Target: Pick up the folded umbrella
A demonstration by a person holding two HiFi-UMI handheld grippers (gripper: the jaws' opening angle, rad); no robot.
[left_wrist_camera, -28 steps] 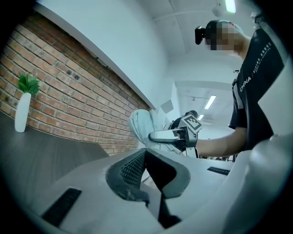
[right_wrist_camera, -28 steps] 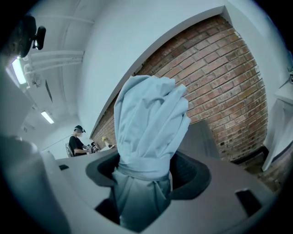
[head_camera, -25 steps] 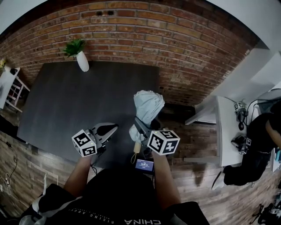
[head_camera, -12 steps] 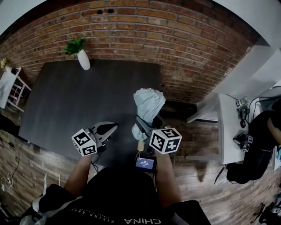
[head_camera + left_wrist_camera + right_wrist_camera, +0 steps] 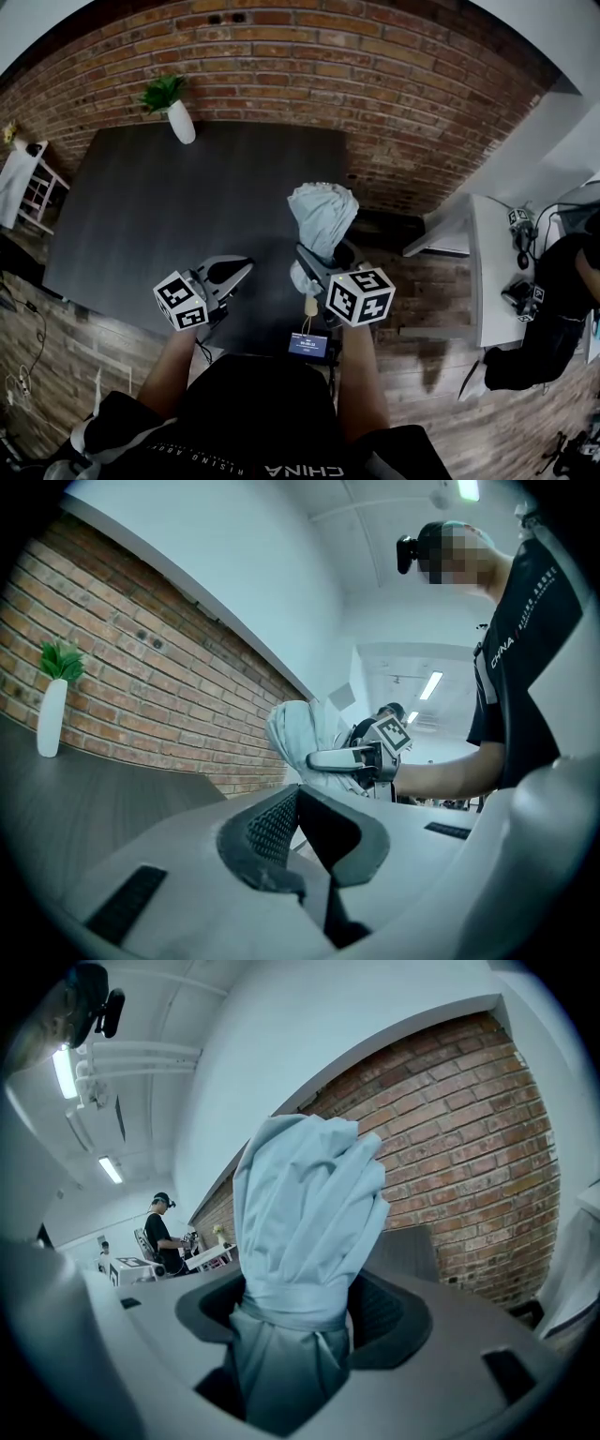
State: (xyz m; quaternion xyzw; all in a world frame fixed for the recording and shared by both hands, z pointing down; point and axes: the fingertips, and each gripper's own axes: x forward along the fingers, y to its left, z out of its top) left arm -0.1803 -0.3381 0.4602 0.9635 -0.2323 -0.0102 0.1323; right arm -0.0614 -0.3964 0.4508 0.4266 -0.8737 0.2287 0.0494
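The folded umbrella (image 5: 323, 217), pale blue with a strap round its cloth, stands nearly upright above the near right edge of the dark table (image 5: 169, 206). My right gripper (image 5: 317, 261) is shut on it, the pads pressing the bunched cloth just at the strap (image 5: 298, 1312). A small tan handle end (image 5: 310, 306) hangs below the jaws. My left gripper (image 5: 239, 269) hovers to the left, apart from the umbrella, its jaws shut with nothing in them (image 5: 298, 794). In the left gripper view, the umbrella (image 5: 291, 742) and the right gripper (image 5: 352, 758) show beyond the jaws.
A white vase with a green plant (image 5: 178, 122) stands at the table's far left corner by the brick wall. A white desk (image 5: 487, 281) with gear lies to the right, a white rack (image 5: 23, 187) at far left. Another person (image 5: 164, 1227) stands in the distance.
The right gripper has rolled a little with the umbrella in it. The left gripper has kept still.
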